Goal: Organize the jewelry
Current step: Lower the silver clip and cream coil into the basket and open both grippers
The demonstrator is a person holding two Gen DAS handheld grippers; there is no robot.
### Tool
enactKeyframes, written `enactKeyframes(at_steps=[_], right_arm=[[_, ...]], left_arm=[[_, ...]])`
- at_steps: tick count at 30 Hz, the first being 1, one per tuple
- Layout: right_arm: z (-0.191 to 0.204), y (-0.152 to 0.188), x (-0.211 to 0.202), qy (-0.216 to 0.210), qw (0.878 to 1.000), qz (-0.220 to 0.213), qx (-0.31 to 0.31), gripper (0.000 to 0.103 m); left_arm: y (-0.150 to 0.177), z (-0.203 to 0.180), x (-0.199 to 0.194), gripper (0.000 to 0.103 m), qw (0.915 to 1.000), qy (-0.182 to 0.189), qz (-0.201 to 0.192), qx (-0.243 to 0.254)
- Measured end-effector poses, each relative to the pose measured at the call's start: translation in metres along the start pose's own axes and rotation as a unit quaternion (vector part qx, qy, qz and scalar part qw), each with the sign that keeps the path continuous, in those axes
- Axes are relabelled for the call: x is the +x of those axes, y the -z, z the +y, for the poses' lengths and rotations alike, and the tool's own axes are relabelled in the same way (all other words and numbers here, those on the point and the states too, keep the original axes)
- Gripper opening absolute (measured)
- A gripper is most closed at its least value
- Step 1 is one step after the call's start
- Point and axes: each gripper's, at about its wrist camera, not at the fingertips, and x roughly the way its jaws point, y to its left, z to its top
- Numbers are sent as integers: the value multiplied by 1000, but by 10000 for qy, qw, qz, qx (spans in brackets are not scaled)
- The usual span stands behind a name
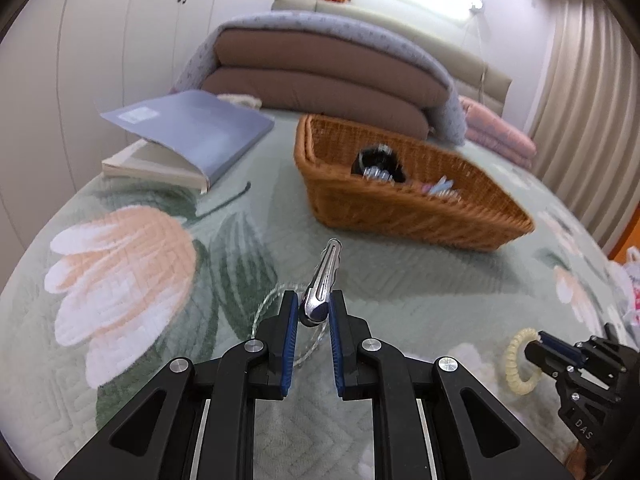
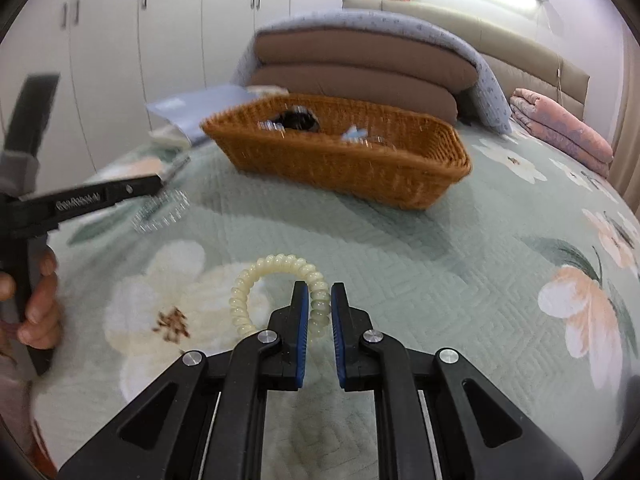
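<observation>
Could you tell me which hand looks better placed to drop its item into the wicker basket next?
Probably left: its tongs grip the silver hair clip, and the basket looks nearer ahead.

Home bedroom: bed [image 1: 400, 280] with floral quilt, folded duvets [image 1: 320, 76], padded headboard [image 2: 520, 52], white wardrobe doors [image 2: 168, 40], curtains [image 1: 588, 128].

The basket [image 1: 400, 200] sits on the bed [image 1: 460, 280], book [image 1: 188, 136] to its left, folded bedding [image 1: 320, 68] behind.

Brown woven basket [image 1: 400, 208] on a pale green quilted bedspread [image 1: 400, 280] printed with peach and cream flowers; beside the basket, a cream beaded bracelet [image 2: 276, 292], silver hair clip [image 1: 324, 280], grey-blue book [image 1: 192, 132].
</observation>
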Motion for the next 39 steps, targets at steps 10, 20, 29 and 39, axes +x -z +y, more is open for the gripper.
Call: enactKeyframes(at_steps=[10, 20, 29, 39], right_arm=[[-8, -14, -30, -171, 9970, -670, 343, 14], [-69, -121, -15, 244, 9841, -1249, 1238, 14], [-121, -130, 73, 237, 9743, -982, 2011, 14], [-105, -122, 99, 279, 9840, -410, 1711, 14]], left_arm=[[-11, -5, -28, 15, 9982, 306, -507, -15], [-103, -41, -34, 15, 9927, 726, -960, -29], [-112, -71, 60, 15, 9941, 887, -621, -76], [-102, -72, 90, 13, 9955, 888, -330, -2]])
